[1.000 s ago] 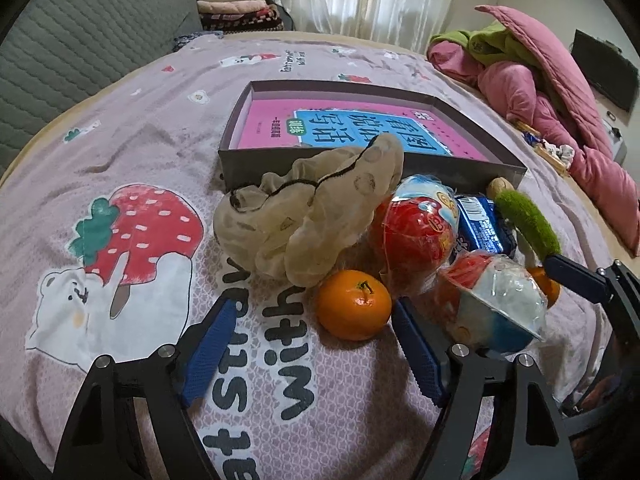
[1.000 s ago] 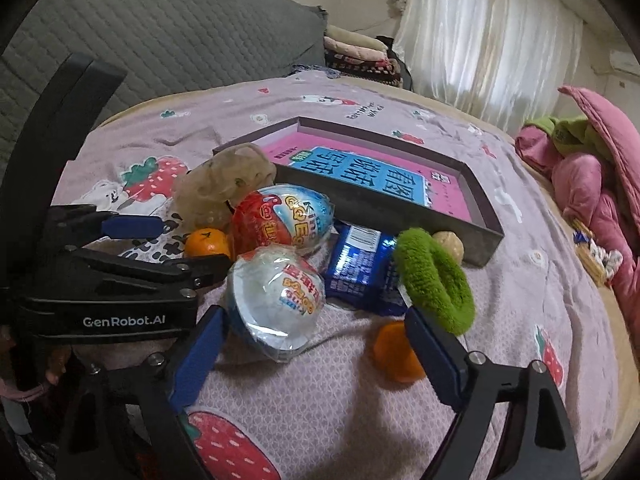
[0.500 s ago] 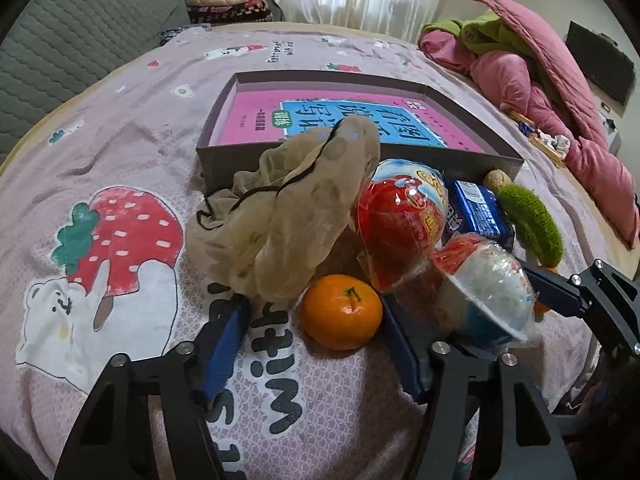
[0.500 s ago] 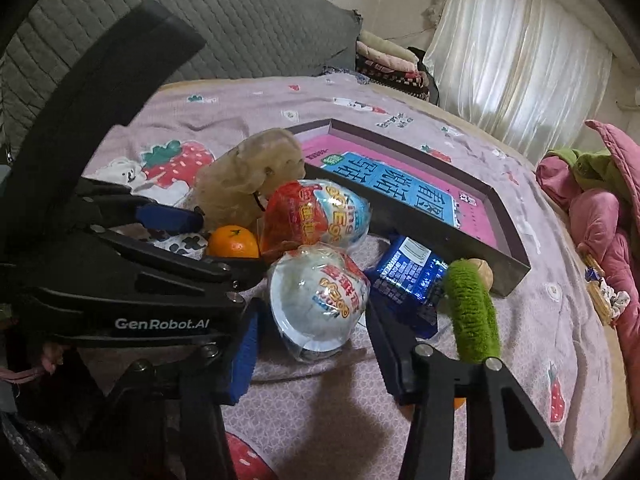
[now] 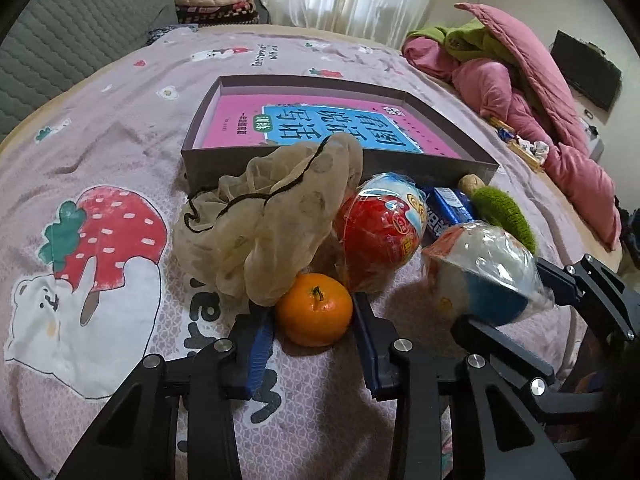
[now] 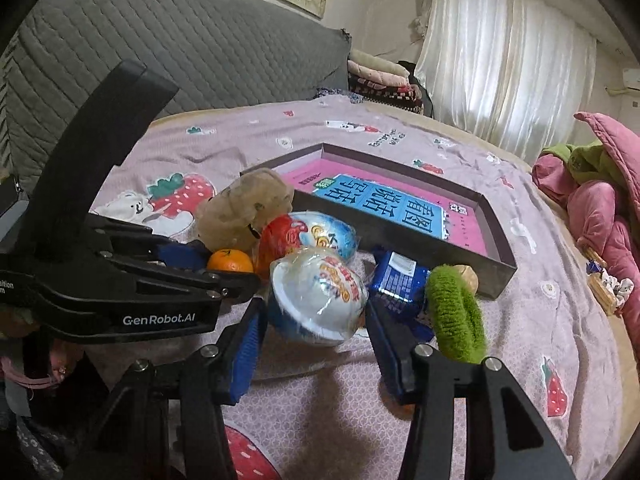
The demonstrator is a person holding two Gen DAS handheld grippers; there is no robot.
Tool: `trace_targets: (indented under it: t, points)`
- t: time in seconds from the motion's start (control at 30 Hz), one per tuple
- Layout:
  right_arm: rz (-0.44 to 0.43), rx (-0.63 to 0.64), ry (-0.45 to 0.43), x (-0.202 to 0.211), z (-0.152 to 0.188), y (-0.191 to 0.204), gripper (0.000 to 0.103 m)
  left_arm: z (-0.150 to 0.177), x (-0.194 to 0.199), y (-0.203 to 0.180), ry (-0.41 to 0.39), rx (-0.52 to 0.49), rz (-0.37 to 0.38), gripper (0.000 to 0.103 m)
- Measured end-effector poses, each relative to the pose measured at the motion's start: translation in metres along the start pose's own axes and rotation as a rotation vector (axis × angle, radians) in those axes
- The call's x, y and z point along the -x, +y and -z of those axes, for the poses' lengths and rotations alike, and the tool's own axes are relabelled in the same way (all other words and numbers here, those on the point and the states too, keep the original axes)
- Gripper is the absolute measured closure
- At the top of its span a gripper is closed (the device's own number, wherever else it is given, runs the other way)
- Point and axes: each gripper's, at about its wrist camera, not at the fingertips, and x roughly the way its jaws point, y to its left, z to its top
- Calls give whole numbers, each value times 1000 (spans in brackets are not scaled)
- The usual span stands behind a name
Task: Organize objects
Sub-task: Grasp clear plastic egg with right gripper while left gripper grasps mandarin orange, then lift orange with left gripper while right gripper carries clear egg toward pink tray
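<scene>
On the strawberry-print bedspread, a tangerine (image 5: 314,310) sits between the blue pads of my left gripper (image 5: 312,314); its jaws are closing and both pads touch the fruit. My right gripper (image 6: 314,312) is shut on a foil-wrapped white-and-blue toy egg (image 6: 316,296), which the left wrist view also shows as the egg (image 5: 480,276). Behind them lie a beige mesh bag (image 5: 272,216), a red-and-white egg (image 5: 380,232), a blue snack packet (image 5: 444,208), a green fuzzy ring (image 5: 504,216) and a walnut (image 5: 470,182).
A shallow dark box (image 5: 280,166) holding a pink-and-blue book stands just behind the pile. A pink quilt (image 5: 540,92) is heaped at the far right. Folded blankets (image 5: 216,4) and a grey quilted headboard (image 6: 160,60) lie beyond the bed.
Both pairs of jaws have narrowed. The left pads came in against the tangerine. The right pads closed on the white-and-blue egg, which has tipped slightly.
</scene>
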Motion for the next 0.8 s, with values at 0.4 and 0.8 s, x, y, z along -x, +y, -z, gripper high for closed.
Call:
trace_targets:
  t: [0.4,0.8]
  points:
    - [-11,-34,-57,16,-3,-7,52,5,17,-12,-16,-27,12,64]
    - [7,-76,-120,32,-11,-21,52,2,42,-26,-63,-53,43,64]
